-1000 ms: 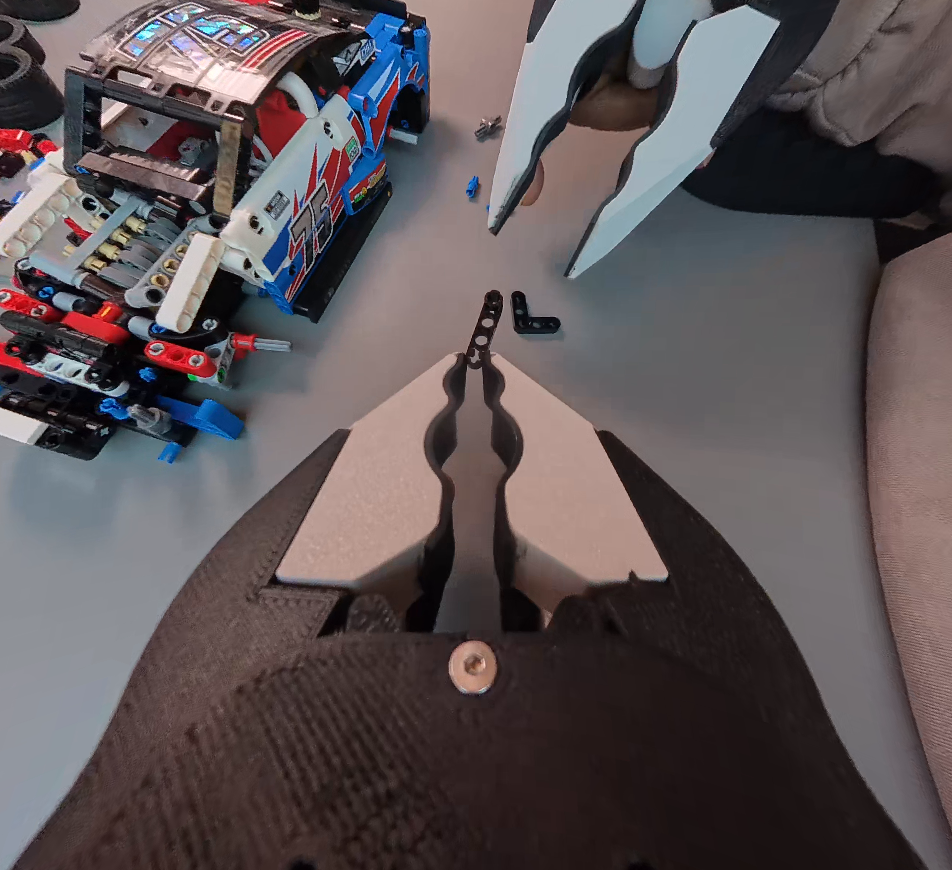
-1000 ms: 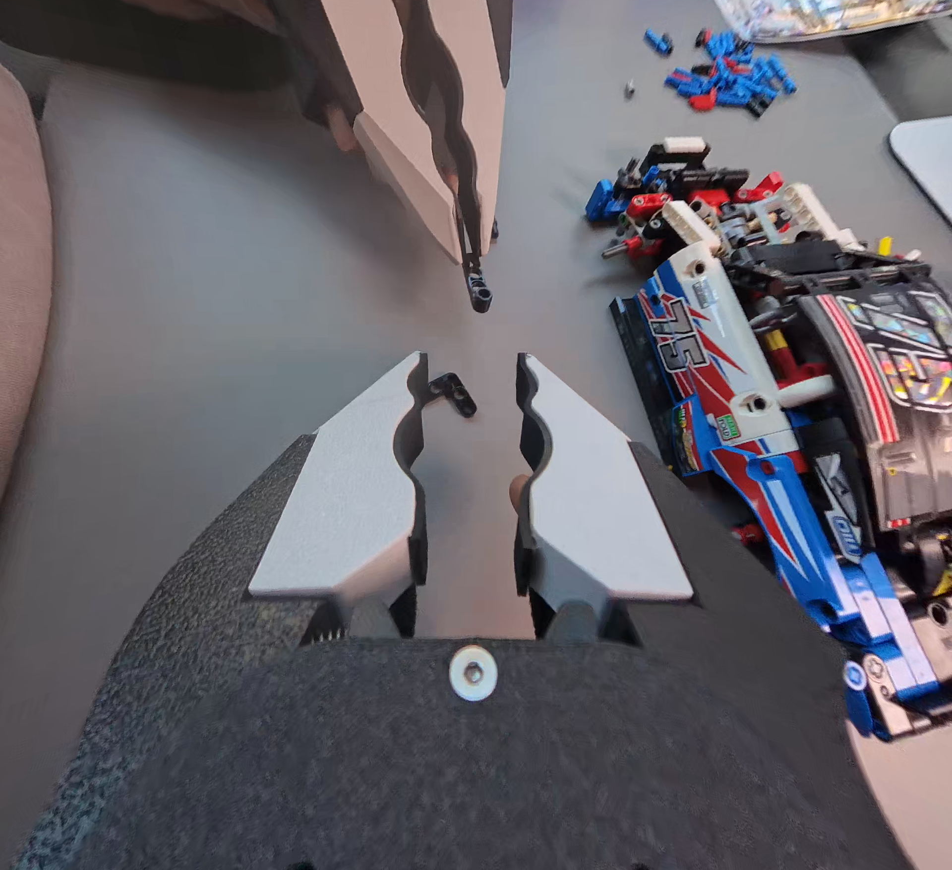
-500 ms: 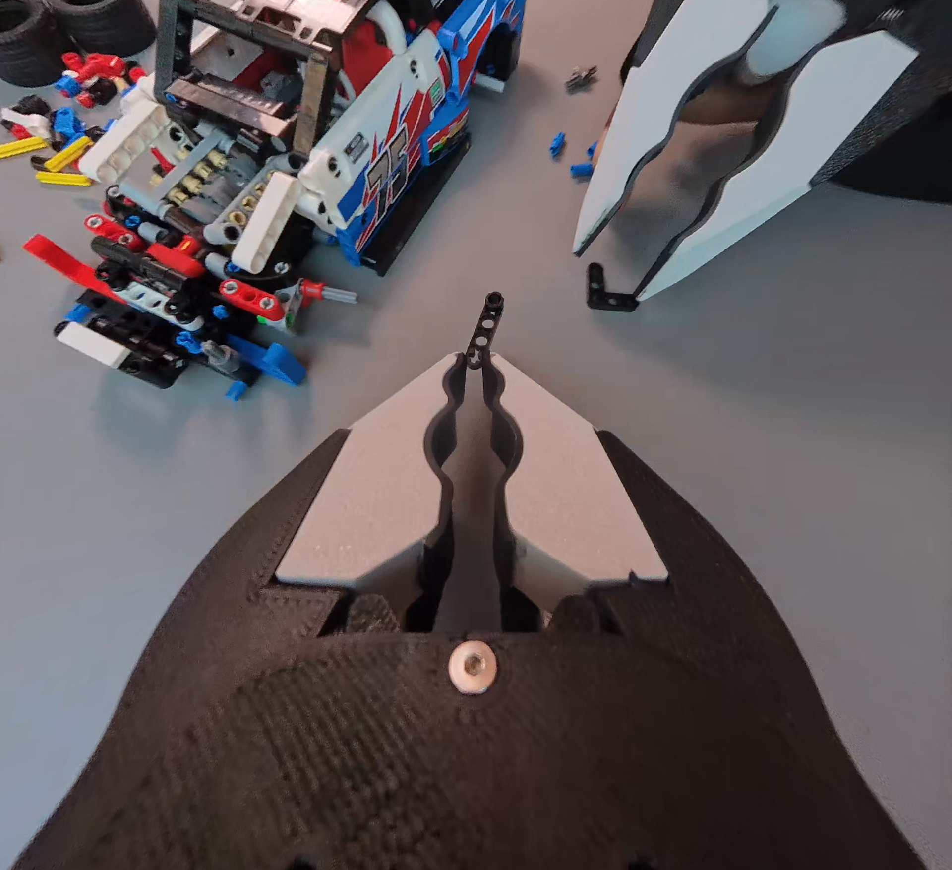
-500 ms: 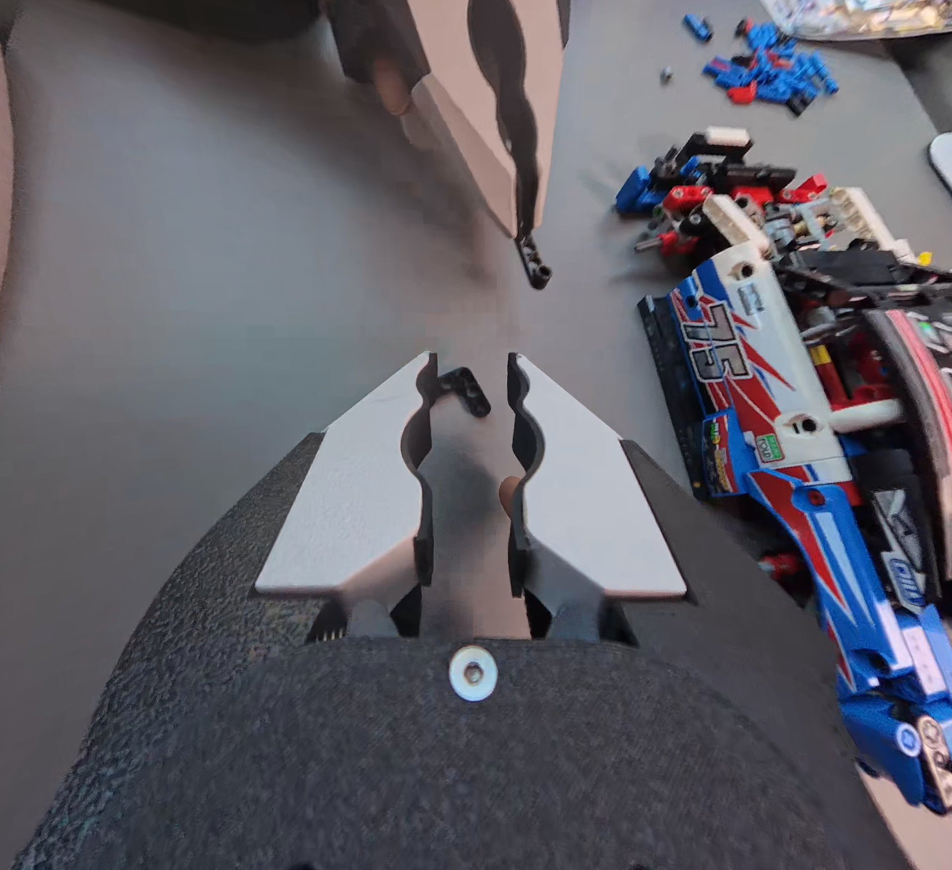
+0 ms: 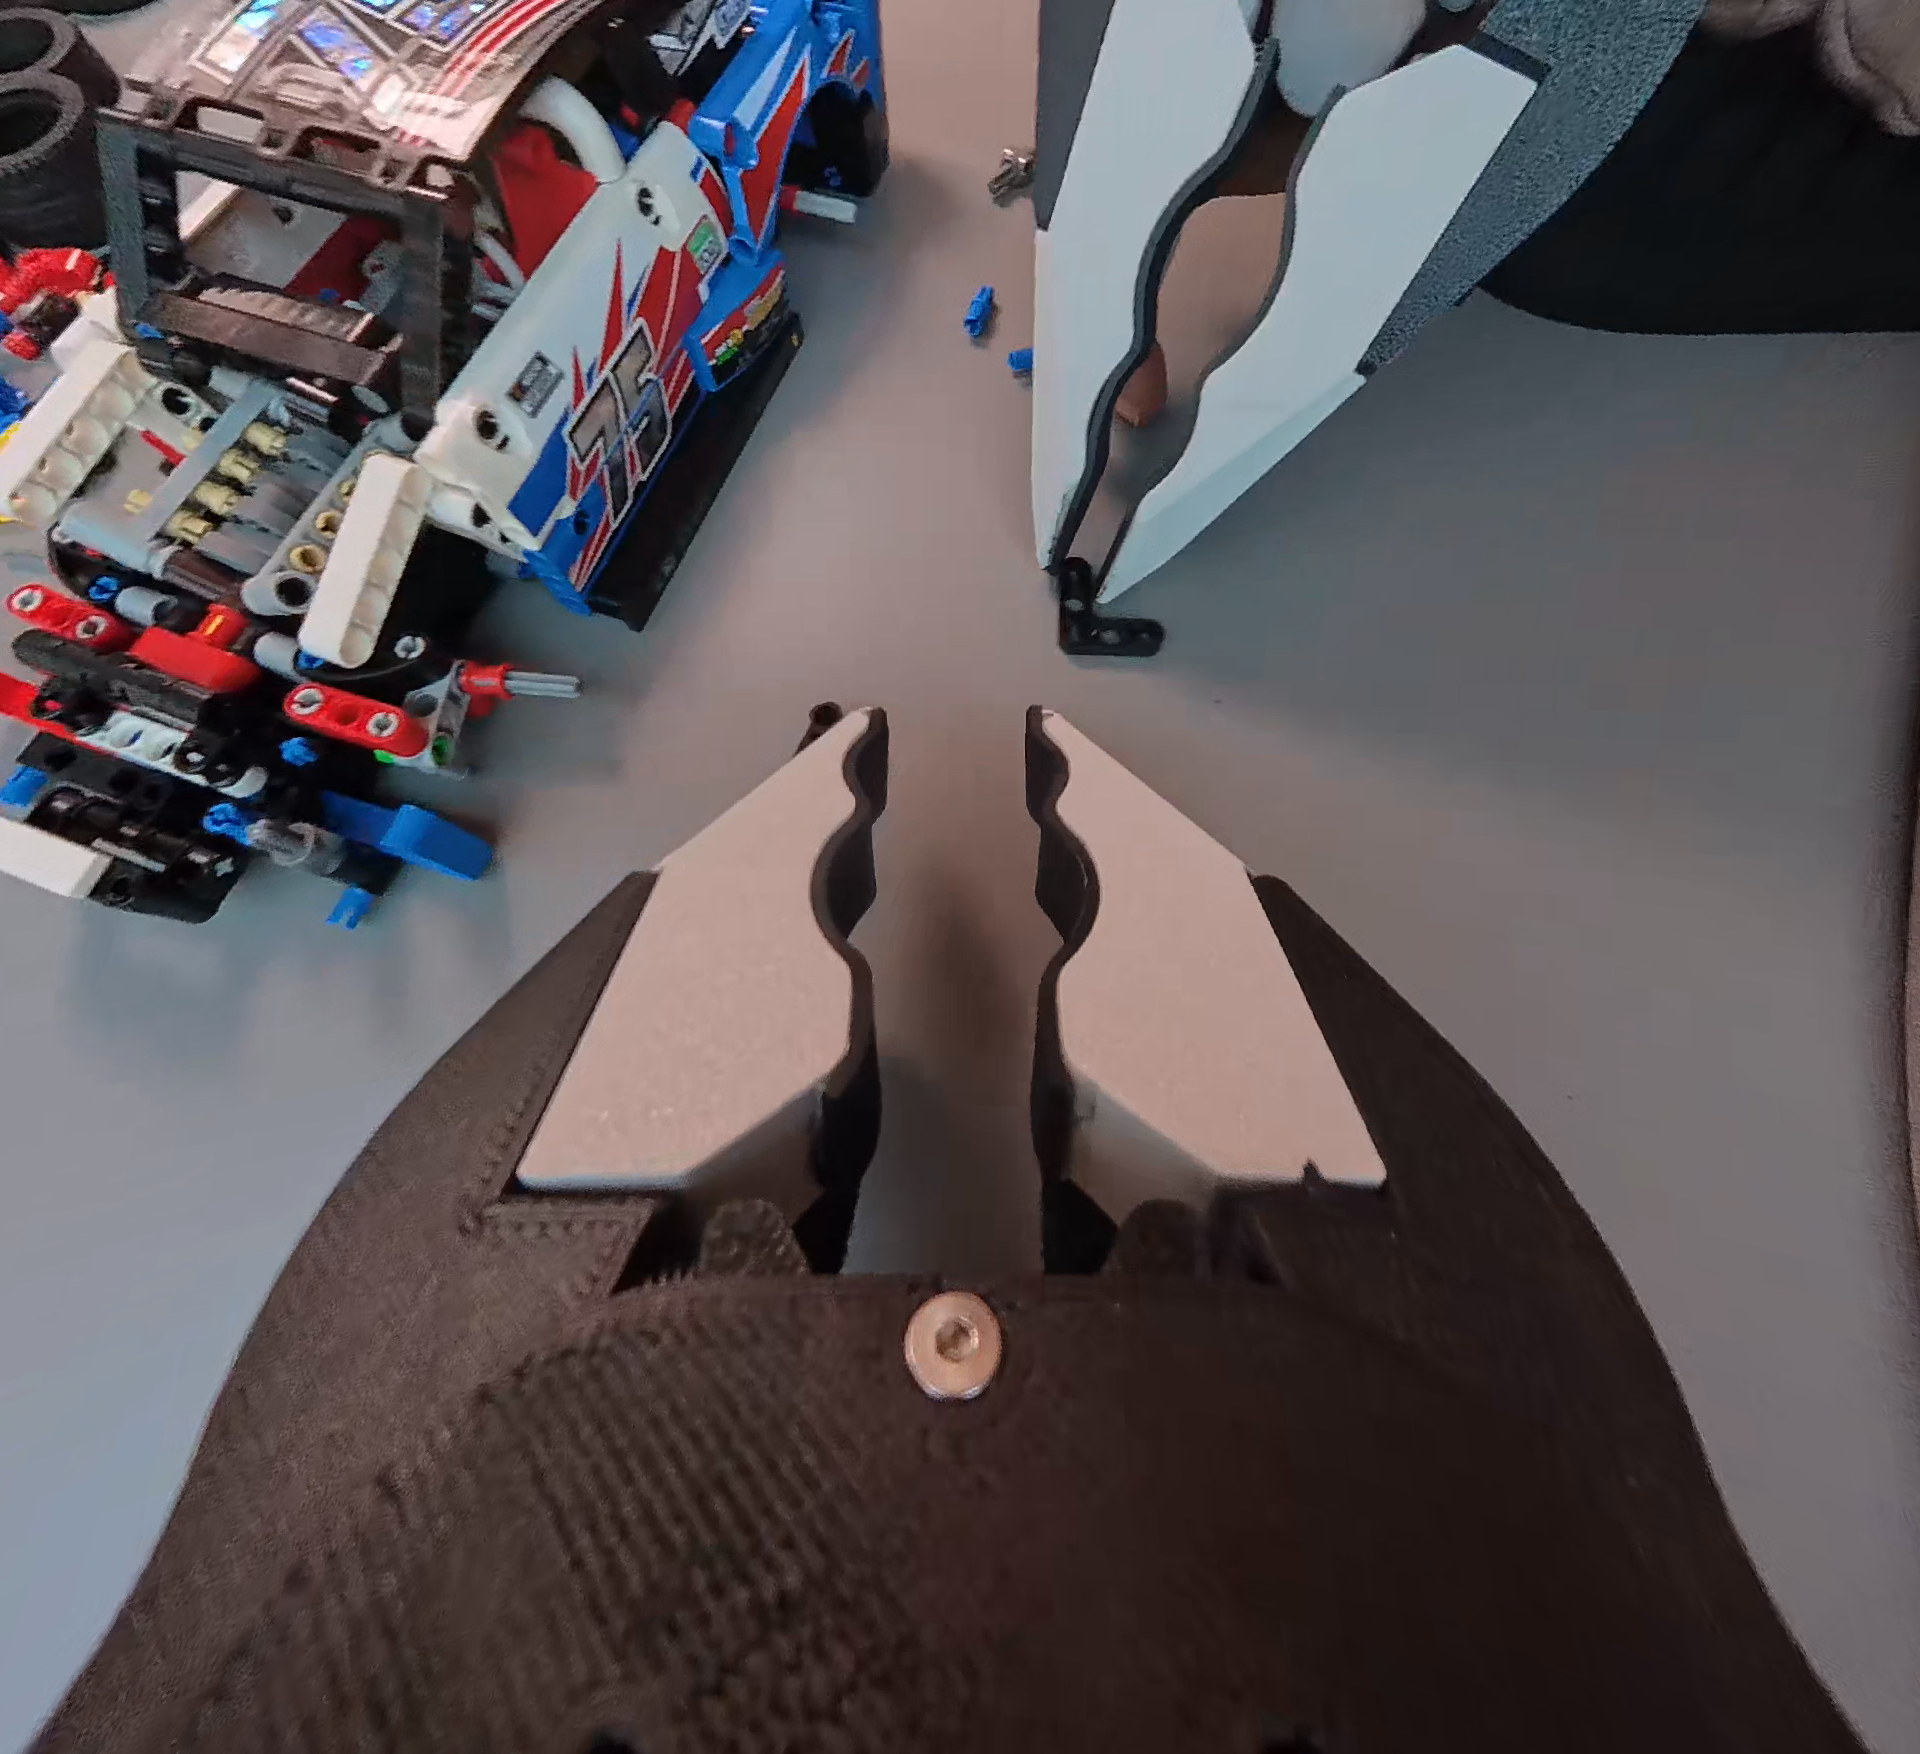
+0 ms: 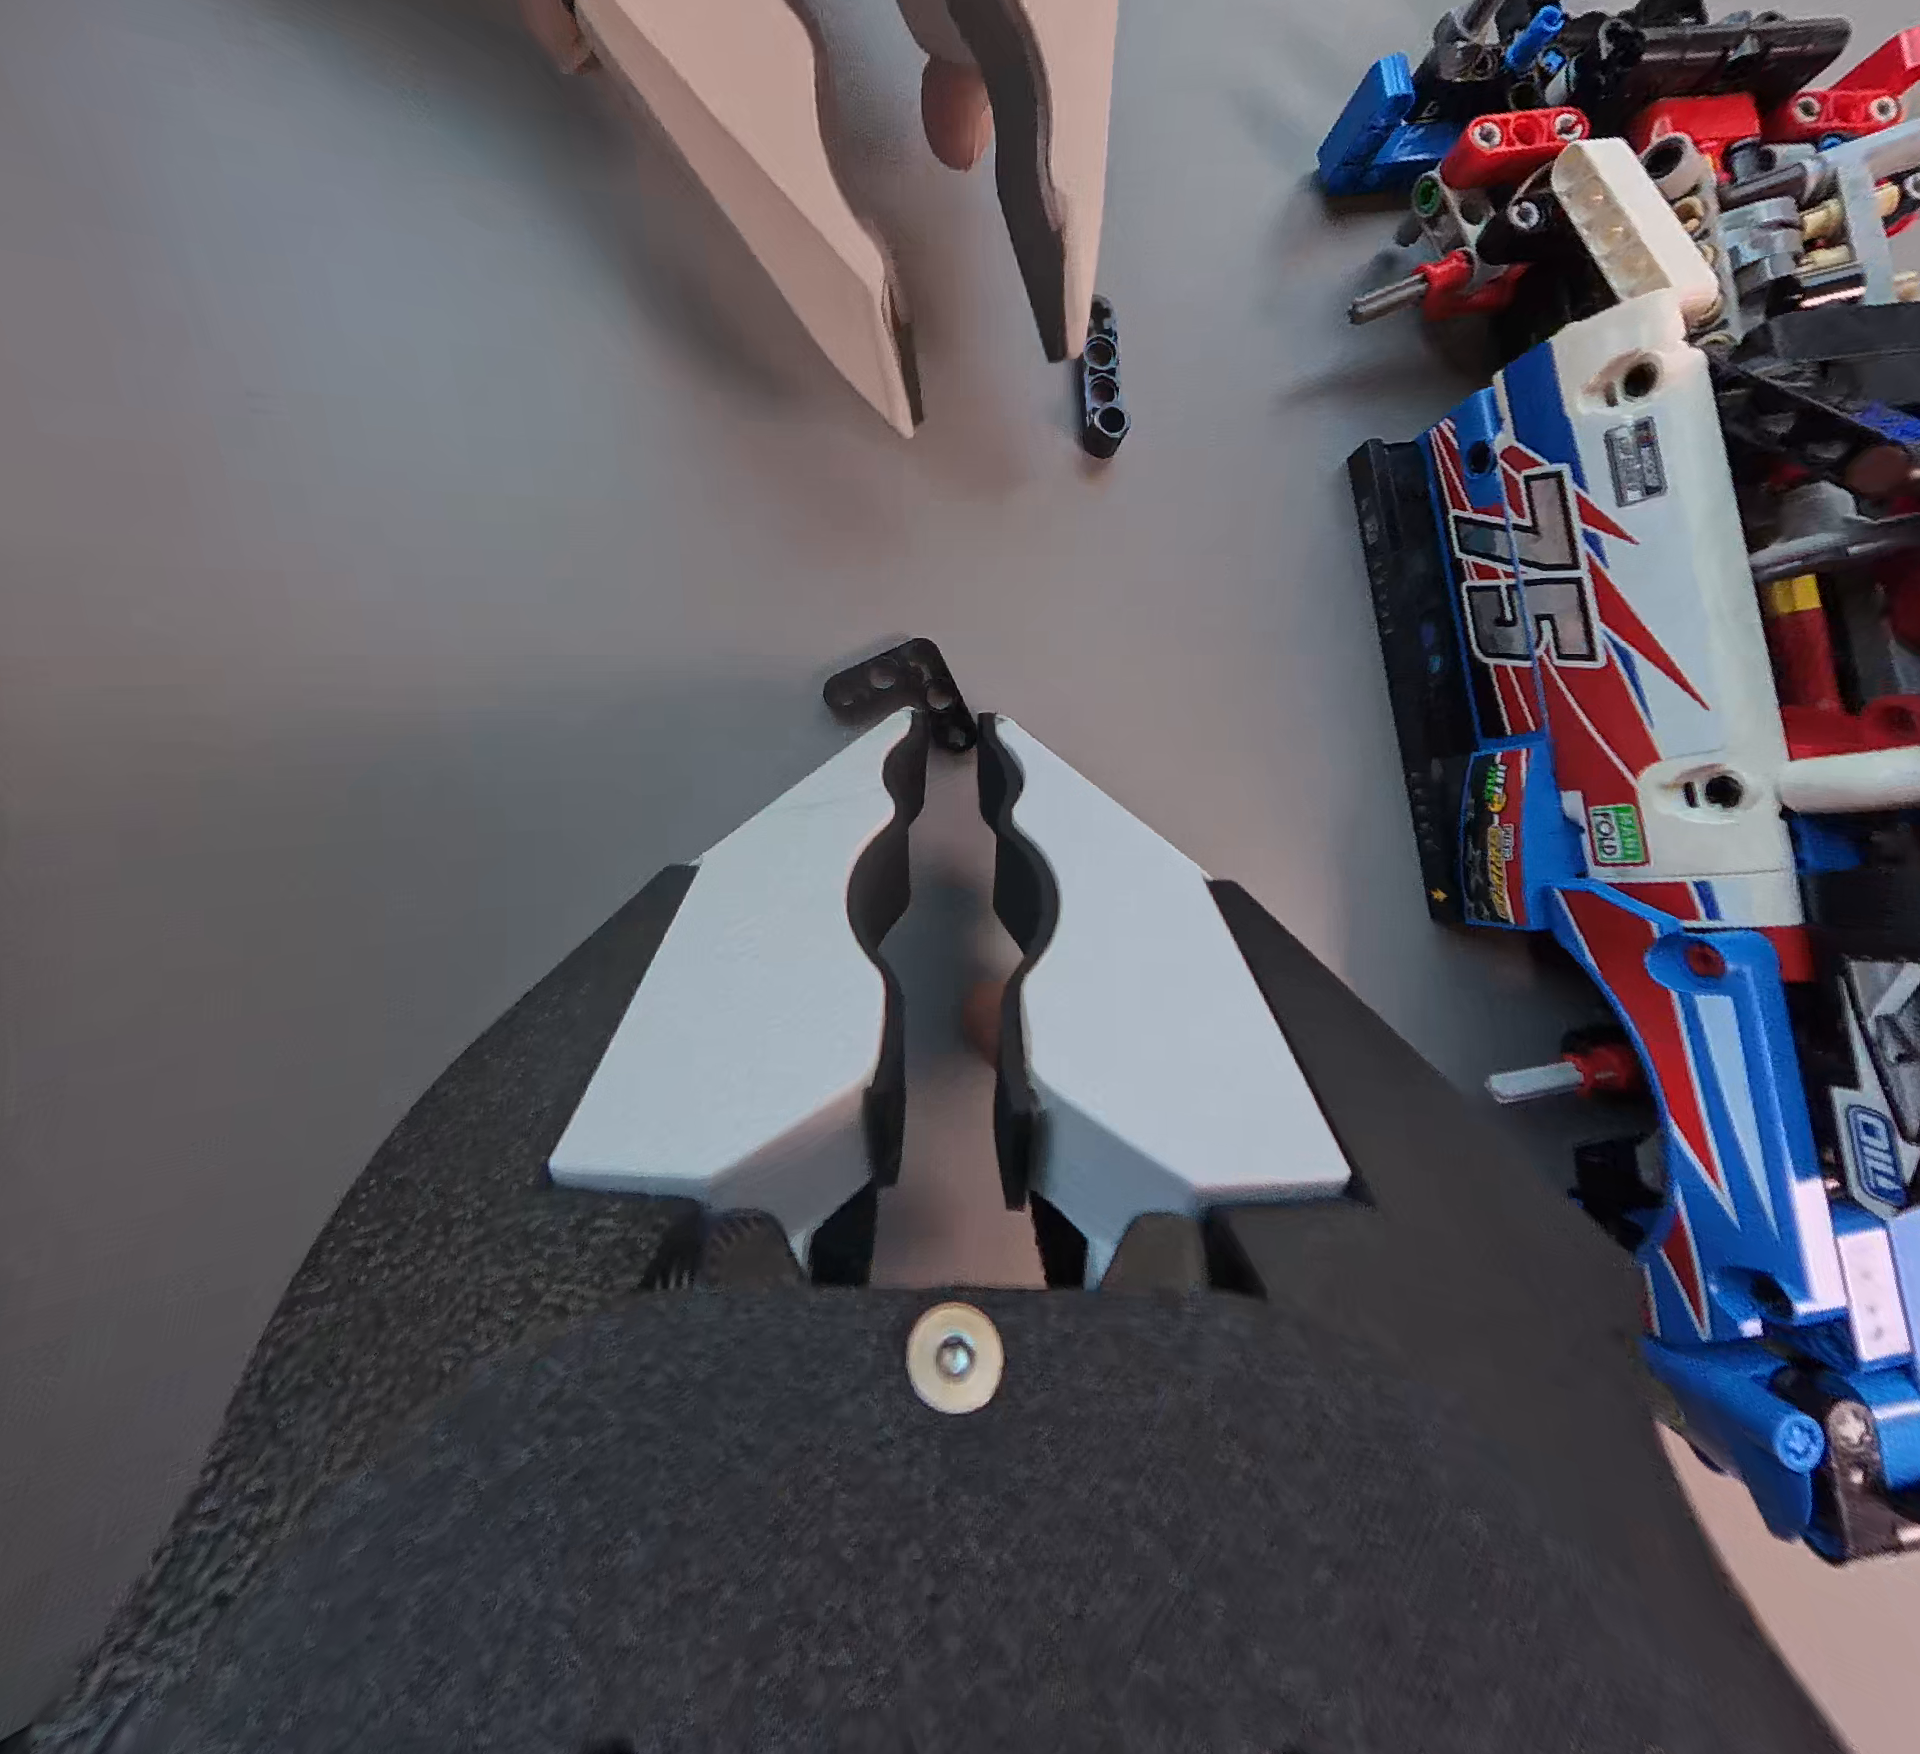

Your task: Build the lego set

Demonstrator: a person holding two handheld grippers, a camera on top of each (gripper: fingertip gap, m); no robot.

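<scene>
The left hand-held gripper [image 5: 956, 717] stands with its pale, wavy-edged fingers parted and nothing between them; a short straight black beam [image 6: 1101, 385] with a row of round holes lies on the grey bench [image 5: 1455, 821] just beside its left fingertip, only the beam's end peeking out in the left wrist view. The right hand-held gripper [image 6: 951, 728] is narrowed almost closed around one leg of a small black L-shaped beam [image 6: 914, 686], whose other leg lies flat on the bench; whether the pads actually pinch it I cannot tell. Both tools have rough, black printed bodies with a single metal screw. Beside them sits the half-built race car [image 5: 499, 302], glossy blue, white and red plastic with stickers and a number on its side panel, a black roof with iridescent decals, and exposed grey and red frame pieces at one end. Black rubber tyres [image 5: 52, 94] rest beyond it, and tiny blue pins [image 5: 979, 314] lie scattered near the right tool.
</scene>
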